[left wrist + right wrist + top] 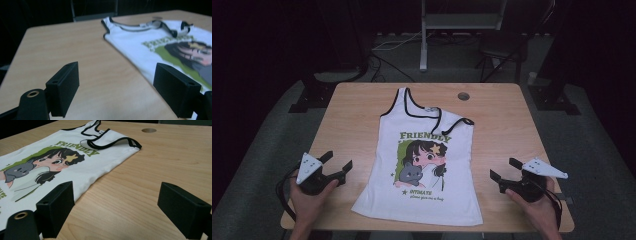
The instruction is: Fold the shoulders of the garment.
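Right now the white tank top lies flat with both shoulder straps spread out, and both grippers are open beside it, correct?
Not quite. The tank top has its right shoulder strap folded over onto the chest, as the high view shows. Otherwise yes: left gripper and right gripper flank it, jaws open.

We held the left gripper (pixel 337 164) low at our left side, its jaws spread wide and aimed forward and inward, our left hand (pixel 309 196) wrapped around its body from below. The right gripper (pixel 505 169) sat at our right side, its jaws likewise wide apart and pointing inward, gripped by our right hand (pixel 537 202). Both forearms came in from the near edge, well apart.
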Demonstrator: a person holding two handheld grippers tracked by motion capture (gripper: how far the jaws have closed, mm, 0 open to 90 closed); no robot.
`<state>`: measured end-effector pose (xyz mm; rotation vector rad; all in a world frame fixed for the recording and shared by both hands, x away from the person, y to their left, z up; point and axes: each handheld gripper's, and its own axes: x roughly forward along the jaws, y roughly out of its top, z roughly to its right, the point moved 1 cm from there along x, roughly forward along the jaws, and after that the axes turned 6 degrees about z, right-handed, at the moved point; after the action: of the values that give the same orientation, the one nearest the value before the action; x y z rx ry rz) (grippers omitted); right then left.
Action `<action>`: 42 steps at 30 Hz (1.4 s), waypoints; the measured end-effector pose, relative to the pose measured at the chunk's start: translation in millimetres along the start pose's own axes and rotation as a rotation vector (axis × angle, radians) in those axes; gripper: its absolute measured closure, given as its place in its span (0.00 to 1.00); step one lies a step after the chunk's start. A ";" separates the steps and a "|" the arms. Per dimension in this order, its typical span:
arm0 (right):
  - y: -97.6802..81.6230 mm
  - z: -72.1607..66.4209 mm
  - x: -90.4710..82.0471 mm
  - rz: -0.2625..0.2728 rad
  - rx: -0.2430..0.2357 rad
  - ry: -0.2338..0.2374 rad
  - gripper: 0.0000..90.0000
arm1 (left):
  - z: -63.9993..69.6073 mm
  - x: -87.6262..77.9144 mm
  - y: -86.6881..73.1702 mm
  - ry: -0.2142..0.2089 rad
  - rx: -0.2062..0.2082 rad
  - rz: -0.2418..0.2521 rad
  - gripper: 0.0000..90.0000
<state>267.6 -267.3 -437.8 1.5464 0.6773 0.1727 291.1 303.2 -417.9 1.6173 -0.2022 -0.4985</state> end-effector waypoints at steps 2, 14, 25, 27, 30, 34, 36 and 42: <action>-2.1 1.1 -1.7 0.016 0.019 0.009 0.15 | -1.3 5.8 11.5 -0.010 0.004 0.008 0.23; -7.0 2.4 -5.3 0.034 -0.007 -0.015 0.15 | -7.7 79.4 93.1 -0.102 0.055 -0.020 0.23; -10.7 1.0 -6.0 0.034 0.005 -0.002 0.15 | -6.4 163.9 124.1 -0.148 0.066 -0.116 0.23; -10.8 0.4 -5.9 0.036 0.001 0.002 0.15 | -4.9 179.1 124.7 -0.148 0.061 -0.131 0.23; -11.1 -0.5 -6.4 0.039 -0.003 0.003 0.15 | -4.2 200.8 121.9 -0.155 0.051 -0.168 0.23; -11.3 0.1 -7.3 0.039 -0.002 0.008 0.15 | -6.5 225.2 115.2 -0.151 0.019 -0.208 0.28; -11.4 0.8 -7.6 0.040 -0.001 0.007 0.15 | -8.5 239.8 111.4 -0.141 -0.003 -0.230 0.28; -11.5 1.7 -8.2 0.042 0.004 0.007 0.15 | -12.0 263.0 108.1 -0.130 -0.023 -0.261 0.35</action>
<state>258.2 -273.6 -446.5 1.5651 0.6514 0.2078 547.2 191.6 -363.4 1.5978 -0.0812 -0.8048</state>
